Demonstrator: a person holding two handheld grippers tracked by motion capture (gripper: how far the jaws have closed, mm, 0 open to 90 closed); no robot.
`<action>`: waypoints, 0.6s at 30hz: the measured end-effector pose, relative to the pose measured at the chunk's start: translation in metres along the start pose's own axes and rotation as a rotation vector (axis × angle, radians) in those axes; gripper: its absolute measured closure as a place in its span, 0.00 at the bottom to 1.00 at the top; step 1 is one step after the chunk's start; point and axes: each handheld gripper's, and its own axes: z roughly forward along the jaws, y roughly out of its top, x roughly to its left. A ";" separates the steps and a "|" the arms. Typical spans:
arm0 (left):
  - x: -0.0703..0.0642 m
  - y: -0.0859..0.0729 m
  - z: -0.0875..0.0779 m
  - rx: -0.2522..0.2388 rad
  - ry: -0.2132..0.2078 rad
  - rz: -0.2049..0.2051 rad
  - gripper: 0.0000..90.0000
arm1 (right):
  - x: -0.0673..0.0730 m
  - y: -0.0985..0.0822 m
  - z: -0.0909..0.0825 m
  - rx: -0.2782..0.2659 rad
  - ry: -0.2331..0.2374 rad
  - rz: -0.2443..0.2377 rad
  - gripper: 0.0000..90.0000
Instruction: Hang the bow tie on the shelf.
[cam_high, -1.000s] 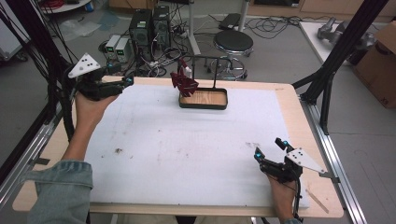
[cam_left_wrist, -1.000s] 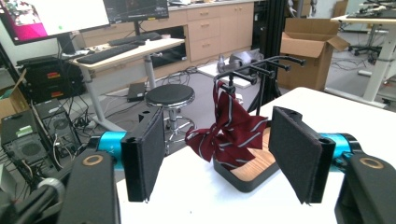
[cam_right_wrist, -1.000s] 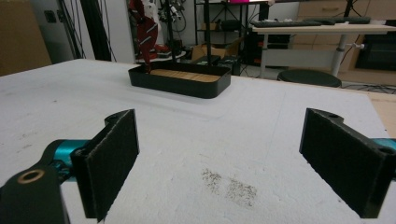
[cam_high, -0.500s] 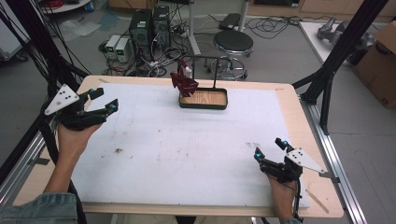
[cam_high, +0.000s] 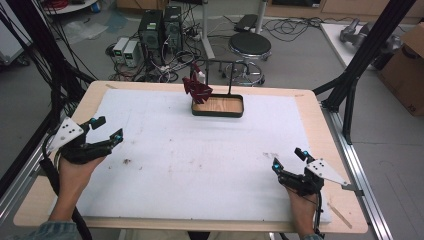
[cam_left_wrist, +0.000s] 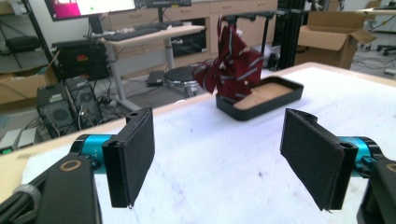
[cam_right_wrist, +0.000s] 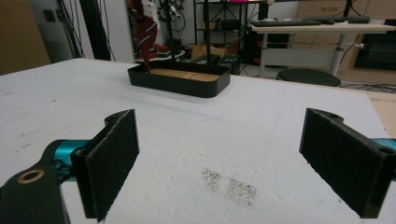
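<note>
At the far edge of the tabletop (cam_high: 150, 165), a dark red striped cloth (cam_high: 197, 87) hangs from the rack over a black tray (cam_high: 218, 106), seemingly already placed, though its hold on the bar is hard to judge. The left hand-held gripper (cam_high: 106, 129) has just been opening and is empty; the right hand-held gripper (cam_high: 288, 158) sits agape, empty too. Little appears left.

tie (cam_high: 196, 87): dark red with grey diagonal stripes;
tray (cam_high: 218, 112): black rim, light wood-grain floor;
rack (cam_high: 230, 75): black;
table cover (cam_high: 200, 160): white, dark speckled stains at centre left and lower right;
table edge (cam_high: 320, 120): pale wood;
left gripper (cam_high: 104, 128): black, teal accents;
right gripper (cam_high: 290, 159): black, teal accents
</note>
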 end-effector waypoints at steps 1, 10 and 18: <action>-0.001 -0.004 -0.002 0.006 0.007 -0.005 0.29 | 0.000 0.000 0.000 -0.003 -0.001 -0.004 0.12; -0.005 -0.041 -0.015 0.073 0.031 -0.066 0.27 | 0.000 0.000 0.000 -0.002 -0.001 -0.004 0.12; -0.010 -0.062 -0.018 0.108 0.050 -0.070 0.27 | 0.000 0.000 0.000 0.002 -0.002 0.000 0.12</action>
